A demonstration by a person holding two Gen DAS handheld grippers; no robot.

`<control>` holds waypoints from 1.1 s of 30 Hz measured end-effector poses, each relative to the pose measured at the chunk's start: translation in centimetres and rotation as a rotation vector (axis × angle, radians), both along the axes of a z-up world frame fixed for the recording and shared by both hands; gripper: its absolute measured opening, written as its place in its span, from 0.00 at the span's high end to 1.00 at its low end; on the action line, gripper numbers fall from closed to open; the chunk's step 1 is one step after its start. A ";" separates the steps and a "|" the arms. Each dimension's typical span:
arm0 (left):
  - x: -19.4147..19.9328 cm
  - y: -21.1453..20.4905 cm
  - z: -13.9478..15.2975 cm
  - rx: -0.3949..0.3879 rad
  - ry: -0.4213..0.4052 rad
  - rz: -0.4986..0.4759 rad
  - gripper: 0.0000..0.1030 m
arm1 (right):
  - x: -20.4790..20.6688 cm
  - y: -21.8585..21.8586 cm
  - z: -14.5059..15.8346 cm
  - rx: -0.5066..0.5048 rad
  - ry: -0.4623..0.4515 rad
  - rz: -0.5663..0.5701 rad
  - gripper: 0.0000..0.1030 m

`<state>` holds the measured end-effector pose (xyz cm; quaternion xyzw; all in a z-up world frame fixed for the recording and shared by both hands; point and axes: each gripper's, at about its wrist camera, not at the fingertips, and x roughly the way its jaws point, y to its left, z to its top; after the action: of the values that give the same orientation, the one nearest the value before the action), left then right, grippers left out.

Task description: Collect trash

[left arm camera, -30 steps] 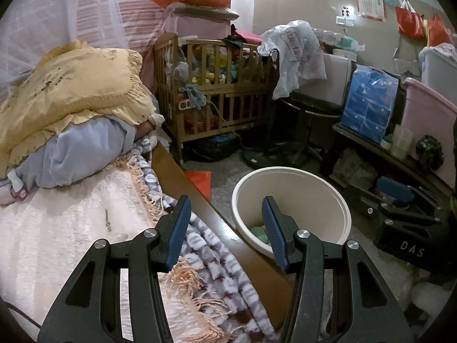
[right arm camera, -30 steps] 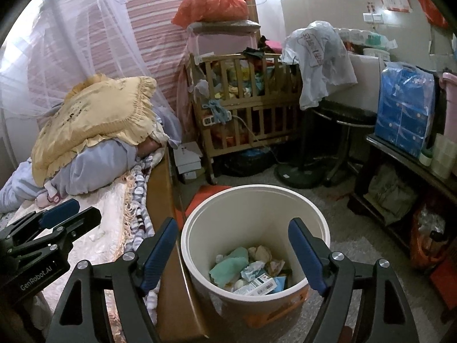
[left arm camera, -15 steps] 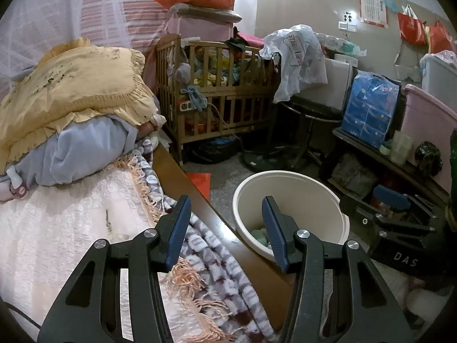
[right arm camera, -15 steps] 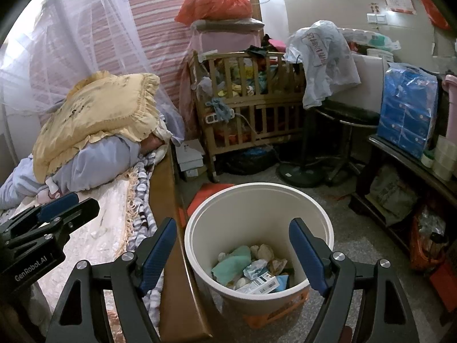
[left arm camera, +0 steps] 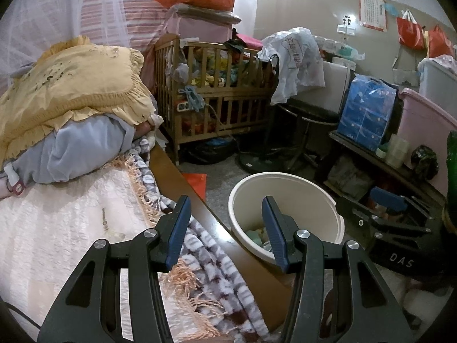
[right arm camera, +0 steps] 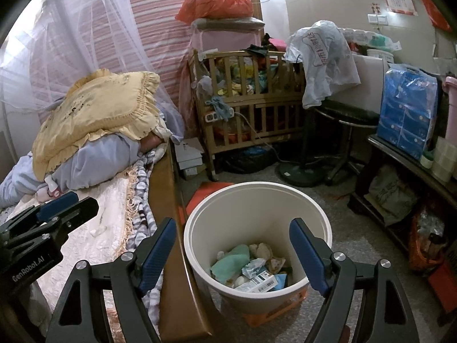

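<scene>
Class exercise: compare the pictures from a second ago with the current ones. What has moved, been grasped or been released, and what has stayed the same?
Nothing has visibly changed. Both the left gripper and the right gripper stay open and empty, hovering in place. The round cream plastic trash bin stands in the same spot on the floor beside the wooden bed edge, with the same crumpled wrappers and tissues lying inside it.

Both views are sharp, free of motion blur, and strongly bent by the fisheye, with black corners around a round picture. Light is dim and cool indoors. The brightest patch glares off the white wall (left arm camera: pixel 251 8) at the top, washing it out. Under the crib (right arm camera: pixel 251 100) the floor lies in deep shadow.
</scene>
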<state>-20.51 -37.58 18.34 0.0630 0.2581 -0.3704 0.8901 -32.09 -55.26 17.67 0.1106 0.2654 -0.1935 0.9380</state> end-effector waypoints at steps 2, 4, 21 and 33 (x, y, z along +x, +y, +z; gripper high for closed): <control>-0.3 -0.2 0.0 0.002 -0.005 -0.002 0.51 | 0.0 0.0 0.0 0.000 -0.001 0.001 0.23; -0.5 -0.3 0.1 0.000 -0.007 -0.002 0.51 | 0.0 0.0 0.0 0.001 0.000 -0.001 0.23; -0.8 -0.5 0.3 -0.008 -0.005 -0.003 0.51 | -0.3 -0.4 -0.2 -0.003 -0.004 0.002 0.22; -0.7 -0.5 0.4 -0.009 -0.003 -0.001 0.51 | -0.2 -0.4 -0.1 -0.003 -0.003 0.004 0.22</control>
<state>-21.24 -38.08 18.70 0.0598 0.2549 -0.3721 0.8905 -32.25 -55.65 17.55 0.1088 0.2640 -0.1920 0.9389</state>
